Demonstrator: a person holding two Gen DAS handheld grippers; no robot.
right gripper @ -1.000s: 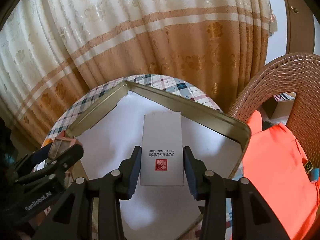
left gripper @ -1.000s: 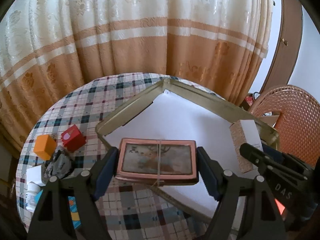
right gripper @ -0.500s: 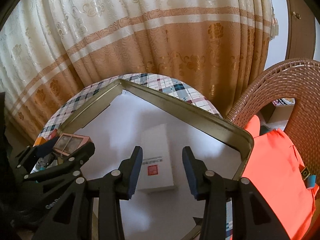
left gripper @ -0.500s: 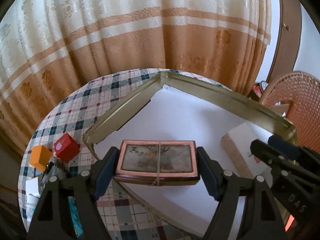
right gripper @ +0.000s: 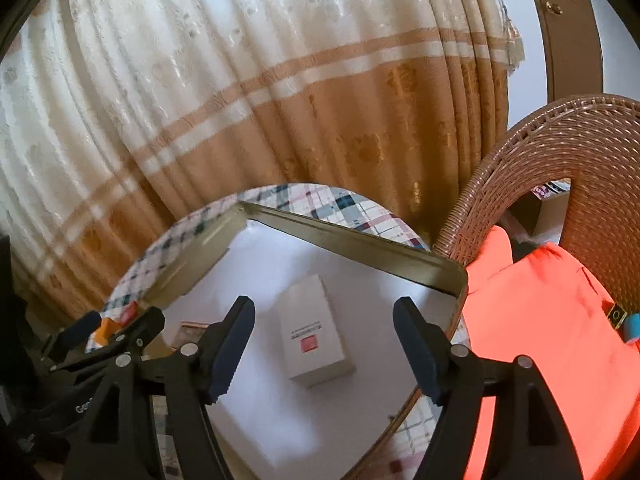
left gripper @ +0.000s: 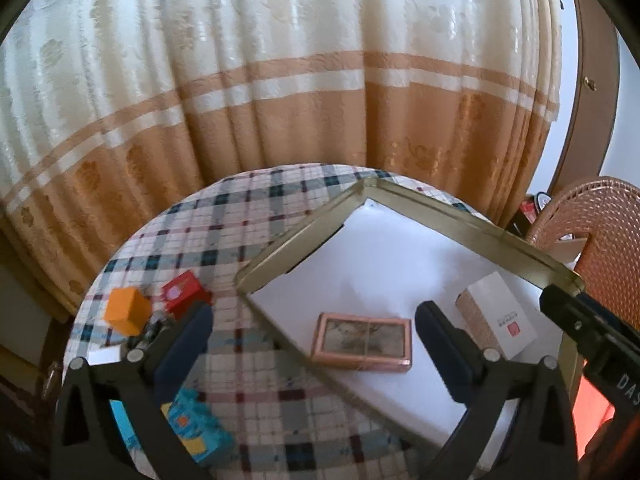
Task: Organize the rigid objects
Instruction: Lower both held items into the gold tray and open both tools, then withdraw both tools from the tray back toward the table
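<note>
Left wrist view: my left gripper (left gripper: 312, 336) hangs above the near edge of the tray (left gripper: 304, 236), jaws spread wide with nothing between them.

Right wrist view: my right gripper (right gripper: 324, 338) is spread wide too, empty, hovering over the tray's white floor.

Done so far: two things sit in the tray. The pink tin (left gripper: 362, 342) lies flat near the tray's near-left edge, and the white box (left gripper: 498, 316) lies flat to its right, close to the right corner. They're near each other but not touching.

White box again: from the right wrist it shows between my open jaws, lying on the floor below them, red stamp facing up.

Still out on the table: an orange cube (left gripper: 127, 310) and a red box (left gripper: 182, 294) side by side on the checked tablecloth (left gripper: 240, 216), plus a blue carton (left gripper: 196, 428) closer to me, partly behind the left finger. There's something dark and crumpled-looking just below the cube, too blurry for me to name.

Progress guess: I'd call it under halfway, two in and at least three loose.

Next, probably: swing the left gripper over to the cube or the red box, since they're on its side.

Watch out: the tray rim stands up between the loose stuff and the floor, so anything carried has to clear it.
</note>
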